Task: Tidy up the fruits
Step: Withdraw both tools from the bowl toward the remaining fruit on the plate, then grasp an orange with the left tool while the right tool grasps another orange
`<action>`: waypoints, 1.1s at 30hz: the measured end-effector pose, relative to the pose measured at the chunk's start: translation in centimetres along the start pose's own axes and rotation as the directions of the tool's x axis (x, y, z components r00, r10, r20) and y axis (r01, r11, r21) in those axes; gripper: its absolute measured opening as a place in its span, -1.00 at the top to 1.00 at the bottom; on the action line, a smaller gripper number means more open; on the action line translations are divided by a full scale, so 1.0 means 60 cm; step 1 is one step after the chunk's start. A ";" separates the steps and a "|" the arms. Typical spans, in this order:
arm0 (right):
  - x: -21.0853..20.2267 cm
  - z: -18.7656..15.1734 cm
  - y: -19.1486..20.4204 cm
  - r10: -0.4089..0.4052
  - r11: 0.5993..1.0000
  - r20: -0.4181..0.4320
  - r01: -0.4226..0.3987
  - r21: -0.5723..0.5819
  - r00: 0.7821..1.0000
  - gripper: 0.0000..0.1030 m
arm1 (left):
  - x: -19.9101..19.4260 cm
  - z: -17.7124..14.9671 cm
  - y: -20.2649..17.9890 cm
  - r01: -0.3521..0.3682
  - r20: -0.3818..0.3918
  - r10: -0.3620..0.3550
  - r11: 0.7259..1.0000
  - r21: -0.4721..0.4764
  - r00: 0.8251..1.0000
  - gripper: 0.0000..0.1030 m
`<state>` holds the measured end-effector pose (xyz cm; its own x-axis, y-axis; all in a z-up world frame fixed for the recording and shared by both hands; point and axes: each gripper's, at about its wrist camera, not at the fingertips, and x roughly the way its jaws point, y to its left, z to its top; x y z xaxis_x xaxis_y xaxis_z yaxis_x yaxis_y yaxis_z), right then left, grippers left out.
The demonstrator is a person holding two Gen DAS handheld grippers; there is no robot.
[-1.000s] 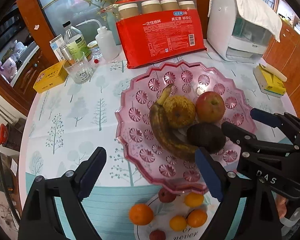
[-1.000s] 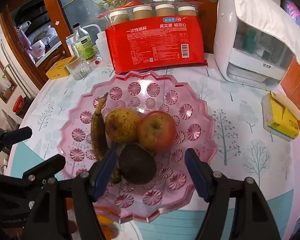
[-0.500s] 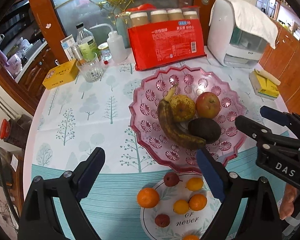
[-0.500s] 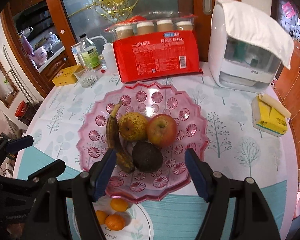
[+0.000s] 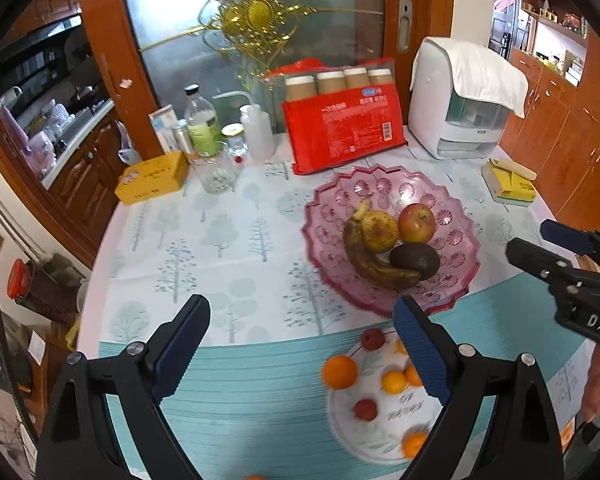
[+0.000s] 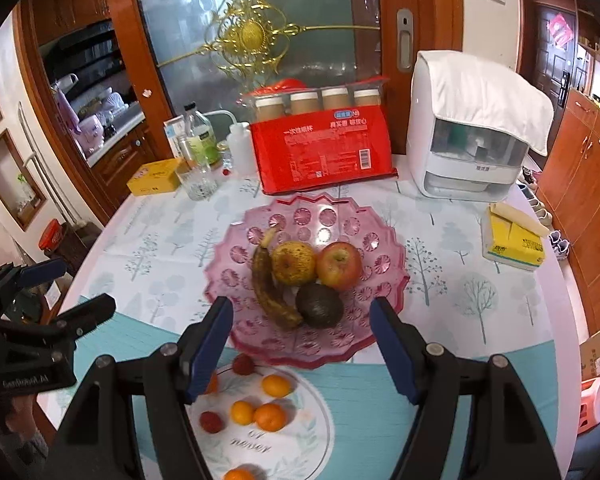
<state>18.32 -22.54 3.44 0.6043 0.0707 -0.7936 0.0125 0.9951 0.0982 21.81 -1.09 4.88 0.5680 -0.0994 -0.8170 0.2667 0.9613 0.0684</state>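
A pink glass plate [image 5: 452, 184] [image 6: 380, 220] holds a brown banana [image 6: 270, 296], a pear [image 6: 294, 262], a red apple [image 6: 338, 266] and a dark avocado [image 6: 320, 306]. In front of it a white plate [image 5: 400, 436] [image 6: 300, 420] carries several small oranges and red fruits. One orange [image 5: 339, 372] lies at its left rim. My left gripper [image 5: 300, 312] hangs open above the near table, nothing between its fingers. My right gripper [image 6: 302, 308] is open too, high above the pink plate's near edge, empty.
At the back stand a red pack of paper cups [image 5: 344, 128], a white appliance under a cloth [image 5: 460, 112], bottles and a glass [image 5: 218, 172]. A yellow box [image 5: 152, 178] lies back left and a yellow tissue pack [image 6: 512, 240] lies right. The round table's edge curves close on the left.
Both grippers have risen and drawn back from the pink plate, so the fruit looks smaller. The white plate with small fruit has come fully into view. Jaw widths are unchanged.
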 end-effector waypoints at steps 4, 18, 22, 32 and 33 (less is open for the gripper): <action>-0.024 -0.022 0.023 0.002 1.000 0.002 -0.002 0.010 1.000 -0.39 | -0.025 -0.031 0.038 -0.025 0.011 0.025 1.000 0.010 1.000 -0.79; -0.055 -0.138 0.100 -0.045 0.999 -0.013 0.045 0.000 0.999 -0.39 | -0.023 -0.200 0.102 -0.043 -0.016 0.043 0.999 0.015 0.999 -0.80; -0.035 -0.184 0.110 -0.067 0.997 -0.049 0.068 0.022 0.997 -0.39 | 0.006 -0.255 0.107 -0.027 -0.054 0.029 0.999 0.033 0.998 -0.79; 0.030 -0.286 0.124 -0.146 0.985 -0.129 0.156 0.072 0.981 -0.39 | 0.090 -0.371 0.118 0.013 -0.202 -0.006 0.999 0.035 0.979 -0.79; 0.036 -0.295 0.125 -0.157 0.984 -0.139 0.167 0.068 0.978 -0.39 | 0.094 -0.378 0.119 0.019 -0.212 -0.012 0.999 0.031 0.977 -0.79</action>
<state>5.64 -13.67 -8.16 0.4785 -0.0772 -0.8747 0.1679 0.9858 0.0049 9.27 11.02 -12.23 0.3864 -0.0545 -0.9207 0.3016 0.9508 0.0704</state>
